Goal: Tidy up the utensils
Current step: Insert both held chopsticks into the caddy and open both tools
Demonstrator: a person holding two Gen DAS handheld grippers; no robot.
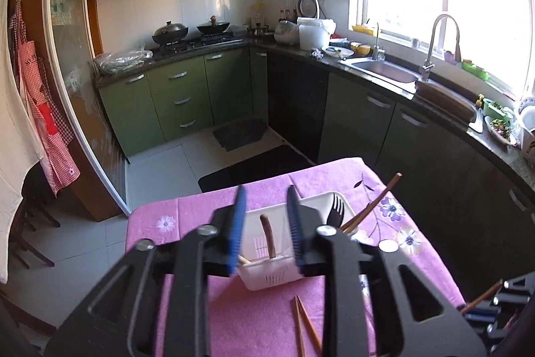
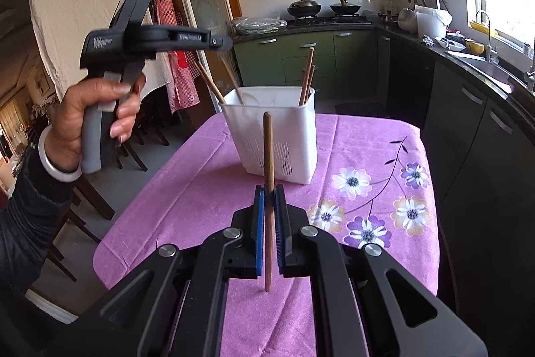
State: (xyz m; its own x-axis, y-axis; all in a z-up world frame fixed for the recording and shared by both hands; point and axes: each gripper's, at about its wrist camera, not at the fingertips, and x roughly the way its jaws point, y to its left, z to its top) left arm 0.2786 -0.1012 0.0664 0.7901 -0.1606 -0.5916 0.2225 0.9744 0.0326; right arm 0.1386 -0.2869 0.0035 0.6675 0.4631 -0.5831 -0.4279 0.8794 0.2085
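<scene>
A white plastic utensil holder (image 2: pixel 274 139) stands on the purple flowered tablecloth (image 2: pixel 187 189); it also shows in the left wrist view (image 1: pixel 274 276). It holds several brown chopsticks (image 2: pixel 306 79) and a black fork (image 1: pixel 336 213). My right gripper (image 2: pixel 269 193) is shut on one brown chopstick (image 2: pixel 268 163), held upright in front of the holder. My left gripper (image 1: pixel 265 199) is open and empty above the holder; it shows as a whole in the right wrist view (image 2: pixel 220 40). Two loose chopsticks (image 1: pixel 302 323) lie on the cloth near the holder.
The table stands in a kitchen with green cabinets (image 1: pixel 180 89), a stove with two woks (image 1: pixel 194 32) and a sink (image 1: pixel 384 69) under a window. A dark floor mat (image 1: pixel 254 166) lies beyond the table. Chairs (image 2: pixel 133 143) stand to the left.
</scene>
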